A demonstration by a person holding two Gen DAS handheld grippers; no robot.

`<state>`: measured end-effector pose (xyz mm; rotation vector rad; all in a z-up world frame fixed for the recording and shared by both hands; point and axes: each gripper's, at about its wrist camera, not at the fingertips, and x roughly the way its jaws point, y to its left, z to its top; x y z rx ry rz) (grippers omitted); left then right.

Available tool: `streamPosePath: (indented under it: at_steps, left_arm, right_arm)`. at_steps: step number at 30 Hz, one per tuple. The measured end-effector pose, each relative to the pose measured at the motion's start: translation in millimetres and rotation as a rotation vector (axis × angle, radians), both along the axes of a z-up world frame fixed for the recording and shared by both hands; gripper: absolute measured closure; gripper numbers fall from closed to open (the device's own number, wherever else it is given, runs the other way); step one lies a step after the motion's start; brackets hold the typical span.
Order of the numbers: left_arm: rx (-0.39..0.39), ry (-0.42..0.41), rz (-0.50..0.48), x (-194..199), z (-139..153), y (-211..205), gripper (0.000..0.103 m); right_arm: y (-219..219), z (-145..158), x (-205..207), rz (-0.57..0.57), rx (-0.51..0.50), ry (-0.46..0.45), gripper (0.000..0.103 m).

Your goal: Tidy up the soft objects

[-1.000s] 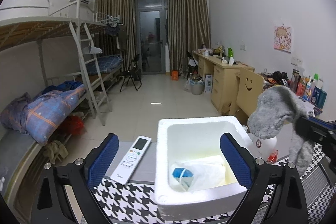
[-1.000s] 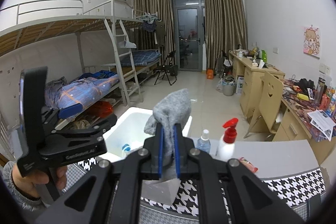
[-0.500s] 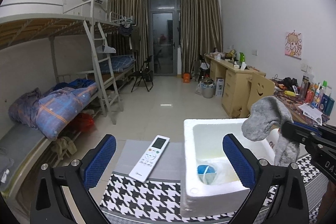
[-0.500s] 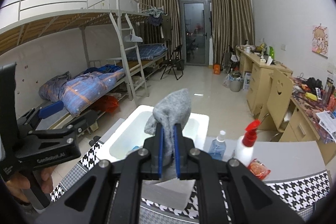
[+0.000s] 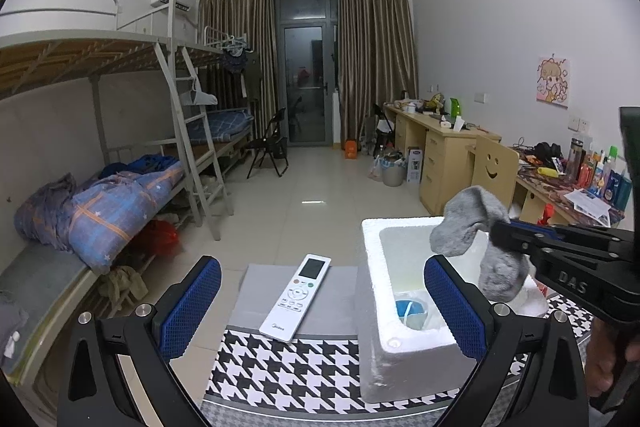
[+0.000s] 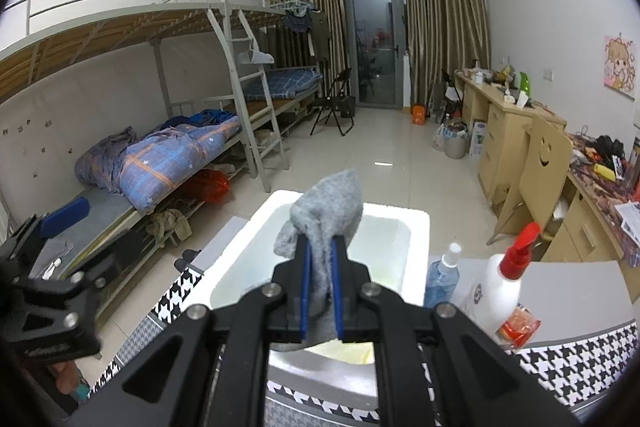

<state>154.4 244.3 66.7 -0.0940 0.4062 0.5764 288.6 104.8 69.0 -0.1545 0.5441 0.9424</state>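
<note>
The right gripper [image 6: 320, 277] clamps the grey sock [image 6: 326, 217] above the white foam box [image 5: 374, 255]. The left gripper [image 5: 320, 301], at nine o'clock, gapes empty. Best centre the sock, lower it inside, then release.

Foam box [image 6: 418, 227] open-topped; spray bottles [image 6: 500, 279] crowd its right side.
</note>
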Motion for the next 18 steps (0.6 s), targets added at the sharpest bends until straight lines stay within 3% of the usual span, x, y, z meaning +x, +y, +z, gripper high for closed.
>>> streamPosePath:
  at_steps: [5, 7, 8, 10, 12, 18]
  left_arm:
    - [-0.004, 0.016, -0.009, -0.7, -1.0, 2.3, 0.001]
    - [-0.009, 0.021, -0.013, -0.9, -1.6, 3.5, 0.001]
    - [-0.01, 0.024, -0.013, -0.6, -1.5, 3.2, 0.001]
    - [-0.008, 0.029, -0.016, -1.3, -2.0, 3.0, 0.001]
    - [-0.009, 0.035, -0.013, -1.9, -2.8, 3.0, 0.001]
    - [-0.008, 0.038, -0.013, -4.0, -3.7, -0.4, 0.001]
  right_arm:
    - [6.5, -7.0, 4.4, -0.016, -0.023, 0.01, 0.091]
    - [8.5, -9.8, 7.9, -0.021, -0.033, 0.021, 0.084]
    - [11.3, -10.4, 7.8, -0.018, -0.045, 0.026, 0.079]
    - [14.5, -12.9, 8.7, -0.019, -0.078, 0.021, 0.039]
    - [13.3, -12.6, 8.5, -0.045, -0.077, -0.006, 0.03]
    - [-0.5, -5.5, 8.6, -0.048, -0.043, 0.034, 0.029]
